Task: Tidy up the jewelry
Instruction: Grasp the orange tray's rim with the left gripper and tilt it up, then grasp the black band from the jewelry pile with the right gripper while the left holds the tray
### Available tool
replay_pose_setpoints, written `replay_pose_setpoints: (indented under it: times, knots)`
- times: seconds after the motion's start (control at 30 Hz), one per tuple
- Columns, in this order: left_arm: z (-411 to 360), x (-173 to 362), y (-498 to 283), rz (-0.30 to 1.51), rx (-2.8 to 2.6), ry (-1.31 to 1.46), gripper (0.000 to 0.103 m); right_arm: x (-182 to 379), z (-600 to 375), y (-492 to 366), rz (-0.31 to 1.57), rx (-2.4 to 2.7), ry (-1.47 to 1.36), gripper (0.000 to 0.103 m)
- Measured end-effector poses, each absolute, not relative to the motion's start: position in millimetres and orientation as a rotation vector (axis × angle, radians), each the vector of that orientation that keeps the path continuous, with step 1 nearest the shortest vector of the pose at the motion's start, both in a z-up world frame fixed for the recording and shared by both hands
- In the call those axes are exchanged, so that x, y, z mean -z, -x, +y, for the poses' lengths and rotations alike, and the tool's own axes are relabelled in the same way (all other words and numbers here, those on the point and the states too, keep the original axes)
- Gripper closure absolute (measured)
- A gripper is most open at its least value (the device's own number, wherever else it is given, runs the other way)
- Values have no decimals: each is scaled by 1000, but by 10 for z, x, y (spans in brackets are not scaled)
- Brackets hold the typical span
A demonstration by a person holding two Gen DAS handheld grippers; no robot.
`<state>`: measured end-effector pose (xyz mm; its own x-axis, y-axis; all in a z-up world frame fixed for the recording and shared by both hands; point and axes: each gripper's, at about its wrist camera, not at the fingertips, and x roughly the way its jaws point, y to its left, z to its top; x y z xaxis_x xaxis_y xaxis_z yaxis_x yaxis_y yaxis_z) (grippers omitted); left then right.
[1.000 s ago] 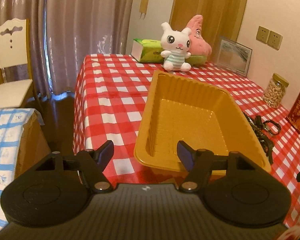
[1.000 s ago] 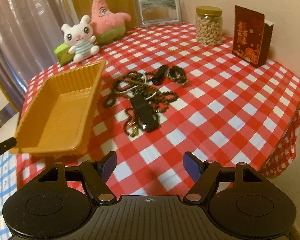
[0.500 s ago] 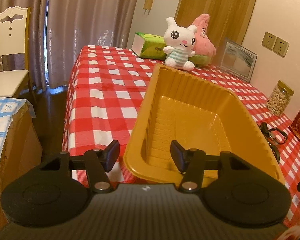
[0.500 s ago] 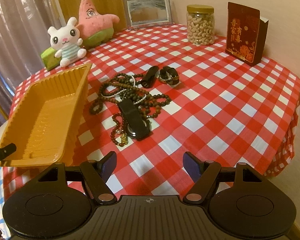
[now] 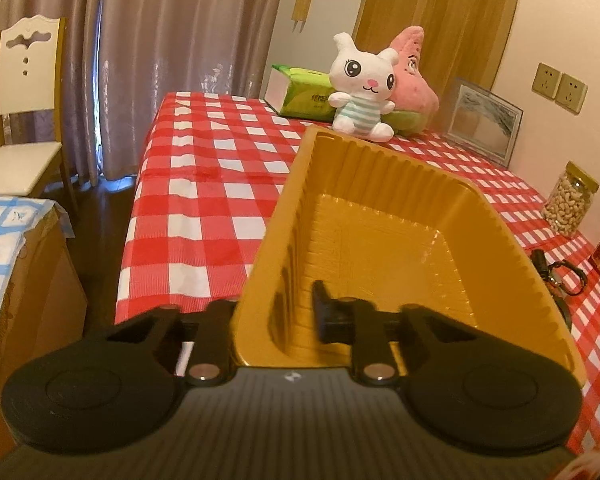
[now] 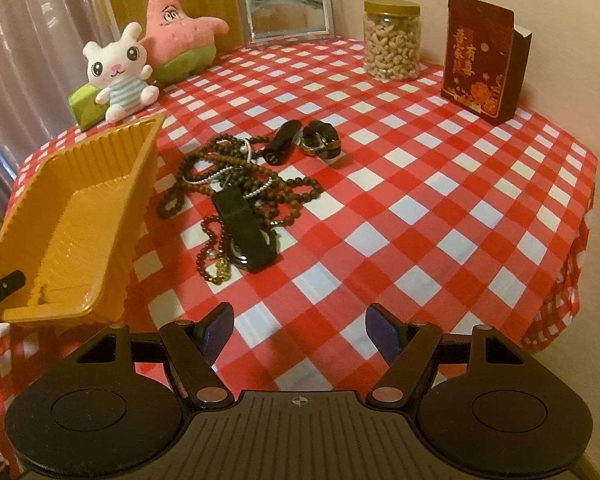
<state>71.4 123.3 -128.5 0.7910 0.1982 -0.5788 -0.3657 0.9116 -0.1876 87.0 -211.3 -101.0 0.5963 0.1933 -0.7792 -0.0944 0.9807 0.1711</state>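
Observation:
An empty orange plastic tray stands on the red checked tablecloth; it also shows in the right wrist view. My left gripper straddles the tray's near left corner wall, one finger inside and one outside, jaws closing on it. A pile of dark bead necklaces, a black watch, a second black piece and a ring-like watch lie right of the tray. My right gripper is open and empty above the table's near edge.
A white bunny plush, pink star plush and green tissue pack stand at the back. A picture frame, nut jar and red box line the wall. A chair and a covered box stand left.
My left gripper moved forward onto the tray's near corner and its jaws narrowed around the wall. My right gripper drifted slightly closer to the jewelry, still open.

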Motion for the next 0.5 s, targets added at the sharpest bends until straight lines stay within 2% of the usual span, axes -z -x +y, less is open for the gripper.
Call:
replay_pose_setpoints:
  times: [0.03,0.43,0.5]
  knots:
    - [1234,1280,-729,589,-309,288,93,1019,-2131,-879,919,-170,-116,30]
    - [1099,1017,-832,534,-286,73,97,1053,-2290,-1117,880,-306,-110,30]
    - [1058,959,-842,511,-303,38,97,1060,-2295,-1170,873,-337,-107,38]
